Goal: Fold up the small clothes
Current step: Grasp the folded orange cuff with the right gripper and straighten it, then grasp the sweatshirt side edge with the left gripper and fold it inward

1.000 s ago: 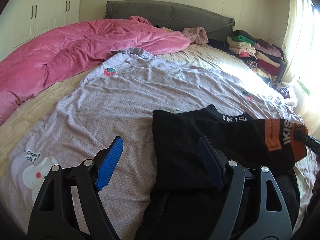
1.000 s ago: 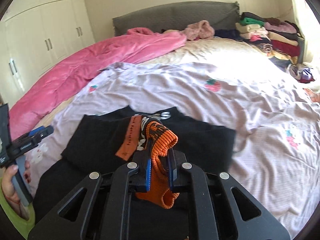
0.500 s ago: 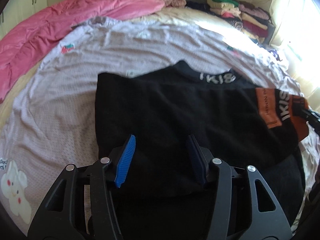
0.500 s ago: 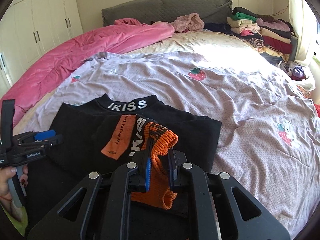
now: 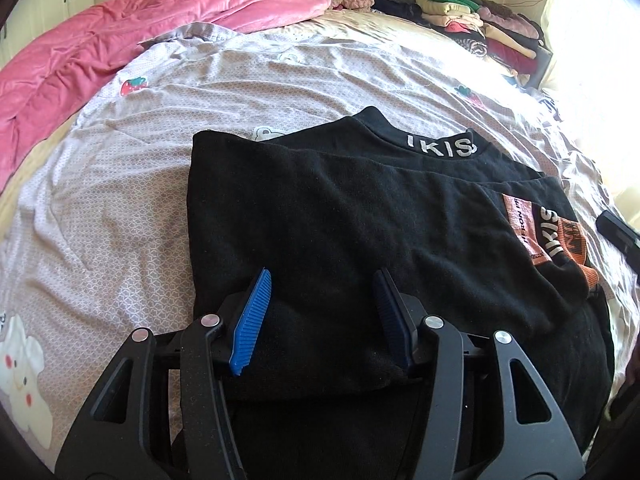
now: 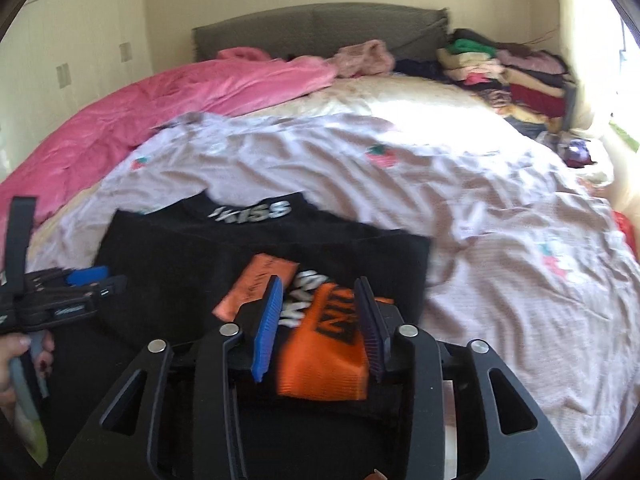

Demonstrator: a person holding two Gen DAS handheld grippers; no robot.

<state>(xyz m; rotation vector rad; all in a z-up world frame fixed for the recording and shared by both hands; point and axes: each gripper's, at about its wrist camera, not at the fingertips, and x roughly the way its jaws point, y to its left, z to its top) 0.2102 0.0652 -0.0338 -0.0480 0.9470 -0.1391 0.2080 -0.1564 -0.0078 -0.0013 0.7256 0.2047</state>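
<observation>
Across the bed (image 5: pixel 280 80), on its near edge, lies the black sweater (image 5: pixel 340 208), sleeves already folded over the body, probably so the next fold can halve it. Far off, a pink quilt (image 5: pixel 140 32) fills the left side and stacked clothes (image 6: pixel 516 76) the far right corner, neither in the way. At the sweater's right edge the right gripper (image 6: pixel 318 316) has just been opening, its jaws released either side of the orange cuff (image 6: pixel 328 356), seemingly laying it down. At the near hem the left gripper (image 5: pixel 322 312) straddles the cloth, jaws parted and not pinching.
</observation>
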